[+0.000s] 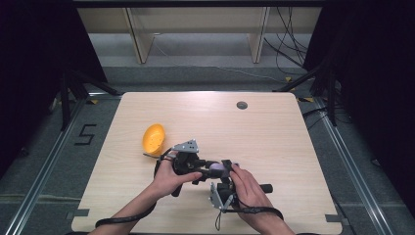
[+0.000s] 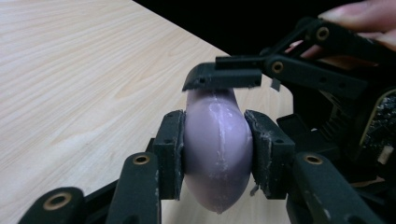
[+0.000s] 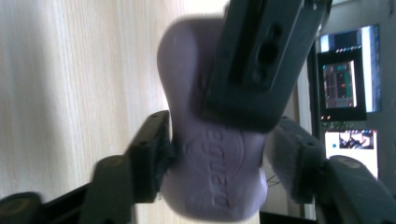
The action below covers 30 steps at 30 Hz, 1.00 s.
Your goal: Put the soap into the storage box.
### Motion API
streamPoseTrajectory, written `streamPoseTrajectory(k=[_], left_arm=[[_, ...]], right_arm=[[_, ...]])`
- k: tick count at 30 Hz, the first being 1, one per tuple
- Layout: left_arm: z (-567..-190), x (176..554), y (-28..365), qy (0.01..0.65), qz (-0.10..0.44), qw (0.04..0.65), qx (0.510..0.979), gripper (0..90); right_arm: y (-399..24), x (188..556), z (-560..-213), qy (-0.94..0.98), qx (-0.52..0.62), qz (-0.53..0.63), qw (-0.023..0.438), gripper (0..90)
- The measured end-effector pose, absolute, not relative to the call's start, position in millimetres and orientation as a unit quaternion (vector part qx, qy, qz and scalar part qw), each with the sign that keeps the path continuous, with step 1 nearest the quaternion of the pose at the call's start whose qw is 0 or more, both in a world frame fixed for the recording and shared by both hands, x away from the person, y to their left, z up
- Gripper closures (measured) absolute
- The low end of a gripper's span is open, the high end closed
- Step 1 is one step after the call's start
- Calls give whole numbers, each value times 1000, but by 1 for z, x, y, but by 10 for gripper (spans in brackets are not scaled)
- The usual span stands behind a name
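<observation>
Both grippers are meeting over the near middle of the table (image 1: 274, 122), each gripping the same pale purple egg-shaped piece (image 1: 219, 168).

Left gripper (image 1: 208, 169): in the left gripper view its two black pads (image 2: 169, 154) are pressing on either flank of the purple piece (image 2: 217, 149), clenched on it across the fat middle. A raised seam is running down the shell face turned toward the camera.

Right gripper (image 1: 226, 169): in the right gripper view its jaws are closing on the lower, wider part of the same piece (image 3: 212, 172), which carries embossed lettering. In front of it the left gripper's jaw is covering part of the upper portion. The picture is blurred, so firm pad contact on the far side is probable, not certain.

The piece is being held off the wood between the two tools, not resting on the surface, as far as the high view lets me judge.

Further left, an orange half-shell (image 1: 153, 138) is lying on the table, open side up, well apart from the grippers.

Progress, as a judgement: the two-handed hold is established, and the work in hand looks like pulling or twisting the purple piece apart along its seam. The seam is showing no gap, so the separating is yet to come, and setting the halves down after that.
</observation>
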<state>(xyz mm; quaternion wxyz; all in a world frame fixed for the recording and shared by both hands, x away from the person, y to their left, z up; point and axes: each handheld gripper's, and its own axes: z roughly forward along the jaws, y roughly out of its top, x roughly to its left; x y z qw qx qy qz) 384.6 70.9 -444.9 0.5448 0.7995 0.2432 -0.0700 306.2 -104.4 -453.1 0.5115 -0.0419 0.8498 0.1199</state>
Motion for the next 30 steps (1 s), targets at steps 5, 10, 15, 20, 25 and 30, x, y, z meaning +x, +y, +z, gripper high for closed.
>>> streamPoseTrajectory(k=[5, 10, 15, 20, 25, 30], left_arm=[[-443, 384, 75, 260, -52, 537, 801, 589], [-439, 383, 83, 280, -4, 531, 800, 589], [-435, 380, 95, 305, 38, 524, 794, 589], [-434, 374, 102, 347, 144, 501, 780, 589], [-441, 365, 107, 404, 229, 511, 723, 589], [-450, 356, 110, 413, 255, 511, 710, 589]], right_arm=[[-113, 309, -456, 860, -4, 110, 499, 309], [-125, 310, -448, 853, 17, 105, 510, 284], [-135, 312, -447, 858, 56, 111, 498, 278], [-147, 313, -447, 859, 111, 121, 484, 282], [-155, 311, -445, 858, 125, 128, 482, 291], [-158, 311, -446, 858, 138, 143, 473, 294]])
